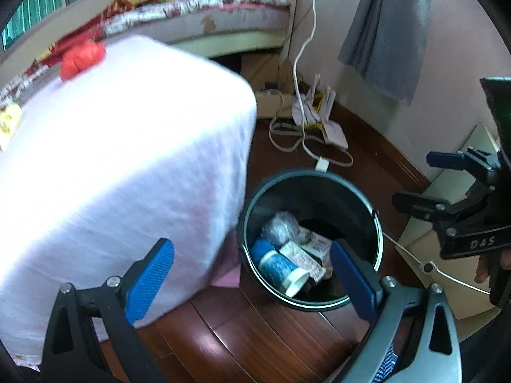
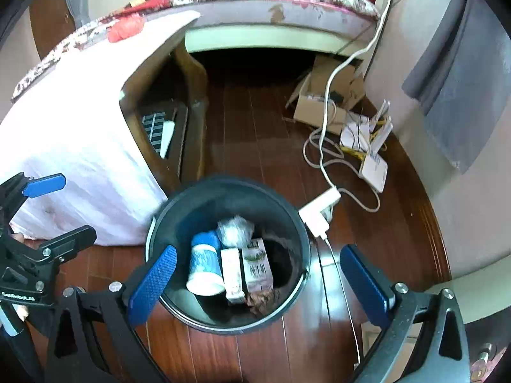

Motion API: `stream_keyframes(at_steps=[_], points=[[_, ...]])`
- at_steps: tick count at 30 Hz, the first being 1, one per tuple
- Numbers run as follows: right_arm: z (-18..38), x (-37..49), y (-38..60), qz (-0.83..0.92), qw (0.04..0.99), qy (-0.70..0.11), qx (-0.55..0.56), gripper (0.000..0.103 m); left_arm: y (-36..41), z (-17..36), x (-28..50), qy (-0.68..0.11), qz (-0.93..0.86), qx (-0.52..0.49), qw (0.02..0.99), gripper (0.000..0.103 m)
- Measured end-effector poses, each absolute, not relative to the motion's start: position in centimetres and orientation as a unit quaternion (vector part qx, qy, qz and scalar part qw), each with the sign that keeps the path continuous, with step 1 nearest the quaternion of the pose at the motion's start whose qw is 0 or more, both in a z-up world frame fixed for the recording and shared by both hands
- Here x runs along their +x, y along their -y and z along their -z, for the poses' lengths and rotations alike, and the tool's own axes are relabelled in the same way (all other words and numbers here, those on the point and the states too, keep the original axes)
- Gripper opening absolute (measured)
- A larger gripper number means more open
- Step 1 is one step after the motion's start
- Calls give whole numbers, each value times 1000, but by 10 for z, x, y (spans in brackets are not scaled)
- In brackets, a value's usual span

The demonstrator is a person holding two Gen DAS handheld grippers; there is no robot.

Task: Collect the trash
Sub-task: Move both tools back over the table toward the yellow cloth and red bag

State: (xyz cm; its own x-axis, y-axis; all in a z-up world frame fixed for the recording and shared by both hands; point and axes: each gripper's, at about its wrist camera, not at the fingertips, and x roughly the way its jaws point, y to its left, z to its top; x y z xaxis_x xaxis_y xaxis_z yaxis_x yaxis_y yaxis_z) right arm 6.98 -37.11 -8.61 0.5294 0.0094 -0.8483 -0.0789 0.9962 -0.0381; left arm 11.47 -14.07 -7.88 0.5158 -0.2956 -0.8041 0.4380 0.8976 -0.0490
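both grippers hang wide apart and hold nothing: the left gripper (image 1: 252, 282) and the right gripper (image 2: 257, 284) each straddle the dark round bin (image 2: 297, 223) standing on the red-brown wooden floor (image 2: 255, 127). inside the bin lie a blue-and-white paper cup (image 2: 206, 265) on its side, two small white cartons (image 2: 249, 268) with green print too blurred to read, and a crumpled clear wrapper (image 2: 234, 231). the right gripper's side, seen from the left camera, bears the letters "das" (image 1: 482, 242). the bin's rim sits just beside the white-draped table (image 1: 121, 159), on which a red crumpled wad (image 1: 81, 59) lies near the far edge. beyond the bin, white cables (image 2: 325, 134) and a power strip (image 2: 319, 210) clutter the floor; the planks before the bed (image 2: 271, 9) are open.
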Motion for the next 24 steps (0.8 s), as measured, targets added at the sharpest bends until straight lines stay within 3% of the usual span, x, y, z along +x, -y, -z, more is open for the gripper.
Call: stream_keyframes(at_steps=[14,24], points=[[13,99,307,-71,915,-397,-15,103,61,5,132,-358,142,52,921,99],[-12,132,240,-109,930,-350,-3,103,-27,-6,151,-329,71,-6,942,99]])
